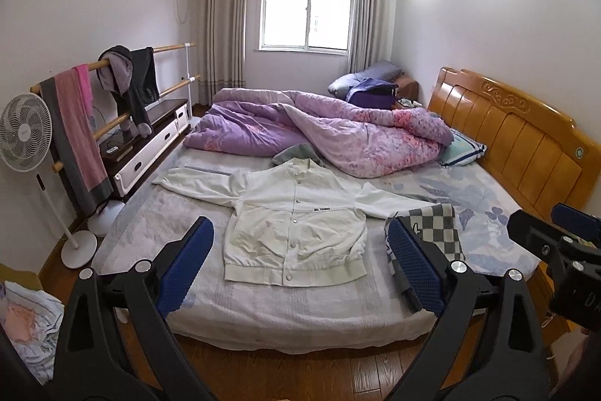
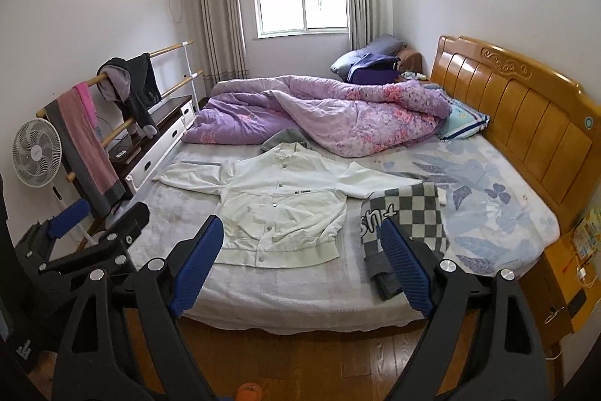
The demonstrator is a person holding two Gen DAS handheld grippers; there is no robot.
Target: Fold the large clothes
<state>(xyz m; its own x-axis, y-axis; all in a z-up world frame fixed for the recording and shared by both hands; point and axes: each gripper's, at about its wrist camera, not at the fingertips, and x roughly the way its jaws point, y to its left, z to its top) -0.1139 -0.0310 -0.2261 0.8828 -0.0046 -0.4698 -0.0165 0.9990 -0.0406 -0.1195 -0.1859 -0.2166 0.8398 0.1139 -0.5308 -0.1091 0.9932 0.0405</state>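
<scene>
Lying flat and face up on the near half of the bed point(image 1: 263, 307), one white jacket point(image 1: 296, 224) points its collar toward the far window and its ribbed hem toward the near edge; both sleeves stretch out left and right, so its widest line runs across the mattress. One folded checkered cloth point(image 1: 435, 228) sits just right of it, touching the right sleeve's cuff. One purple quilt point(image 1: 319, 126) is heaped behind. Both grippers hang above the floor at the bed's foot, the left gripper point(image 1: 300, 262) and right gripper point(image 2: 300, 262) each with jaws wide and holding nothing. Only the right view shows the bedside cabinet point(image 2: 563, 273); only the left shows crumpled laundry point(image 1: 26, 322).
</scene>
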